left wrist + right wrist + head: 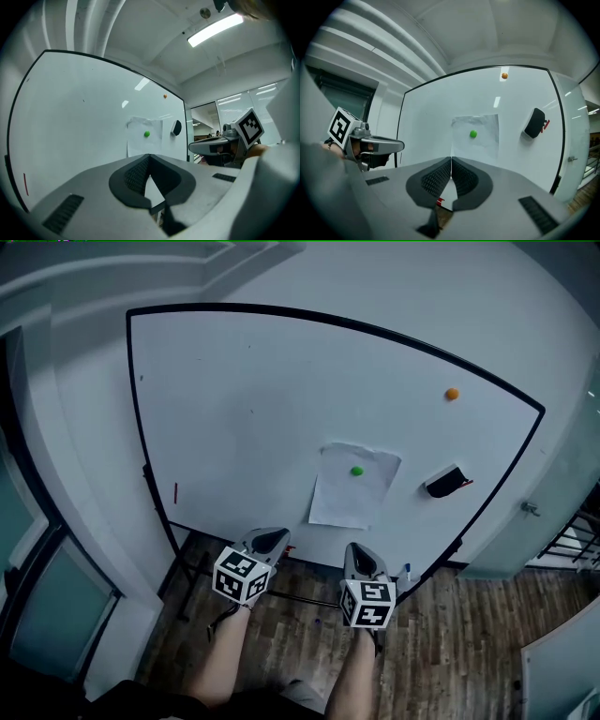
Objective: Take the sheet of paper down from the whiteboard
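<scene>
Two grippers, both with jaws pressed together and nothing between them: left gripper [269,540], right gripper [364,559]. We see the sheet of paper [352,493] flat on the whiteboard [234,399], pinned near its top by a green magnet [356,471], just above the grippers and untouched. The grippers partly hide the board's bottom edge. We can't identify the small red mark [175,492] at the left edge. The black eraser [444,481] sits right of the sheet, apart. The board is bare left of the sheet.
</scene>
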Motion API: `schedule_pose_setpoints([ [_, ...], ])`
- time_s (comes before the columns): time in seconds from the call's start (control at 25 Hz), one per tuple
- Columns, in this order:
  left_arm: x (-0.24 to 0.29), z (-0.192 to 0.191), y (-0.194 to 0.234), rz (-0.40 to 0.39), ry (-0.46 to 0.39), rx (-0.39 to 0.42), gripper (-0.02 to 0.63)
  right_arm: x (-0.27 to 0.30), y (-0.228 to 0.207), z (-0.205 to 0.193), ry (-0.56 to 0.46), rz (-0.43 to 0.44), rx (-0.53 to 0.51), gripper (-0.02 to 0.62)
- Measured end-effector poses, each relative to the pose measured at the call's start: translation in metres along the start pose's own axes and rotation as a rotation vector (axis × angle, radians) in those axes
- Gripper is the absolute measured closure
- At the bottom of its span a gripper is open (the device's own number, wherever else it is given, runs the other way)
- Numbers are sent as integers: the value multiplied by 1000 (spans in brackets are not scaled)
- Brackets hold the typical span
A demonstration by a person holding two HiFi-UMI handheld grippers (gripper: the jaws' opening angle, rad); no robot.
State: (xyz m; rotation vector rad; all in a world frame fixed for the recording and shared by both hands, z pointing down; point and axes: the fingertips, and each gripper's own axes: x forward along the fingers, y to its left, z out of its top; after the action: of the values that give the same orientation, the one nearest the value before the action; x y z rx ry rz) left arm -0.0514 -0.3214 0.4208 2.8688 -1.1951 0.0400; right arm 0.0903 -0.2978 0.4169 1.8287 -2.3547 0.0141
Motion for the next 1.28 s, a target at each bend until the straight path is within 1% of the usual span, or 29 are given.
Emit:
schedule_pose_setpoints([
  [0.08,3,-6,0,-5,1,-21,586,2,-1,-2,8,-4,4,571],
  [0.16,6,-14,-1,-8,9,-24,586,5,-1,-8,19,-4,11,571],
  [0.28,10,-25,3,7,37,16,586,13,1,-22,40,-2,15,571],
  [0.44,20,-22,9,11,26,30,586,23,3,-35,56,3,23,571],
  [0.52,27,-22,11,4,23,29,586,30,0,-34,51,1,22,571],
  [0.72,47,-20,16,-27,23,35,586,43,-13,-28,27,-32,64,571],
  [0.92,64,-12,25,-60,27,69,586,62,-21,-33,27,-55,91,571],
  [1.12,82,4,37,-77,-2,76,586,80,-31,-20,7,-75,81,571],
  [1.28,98,11,39,-107,-10,82,586,92,-41,-12,-6,-92,83,571],
])
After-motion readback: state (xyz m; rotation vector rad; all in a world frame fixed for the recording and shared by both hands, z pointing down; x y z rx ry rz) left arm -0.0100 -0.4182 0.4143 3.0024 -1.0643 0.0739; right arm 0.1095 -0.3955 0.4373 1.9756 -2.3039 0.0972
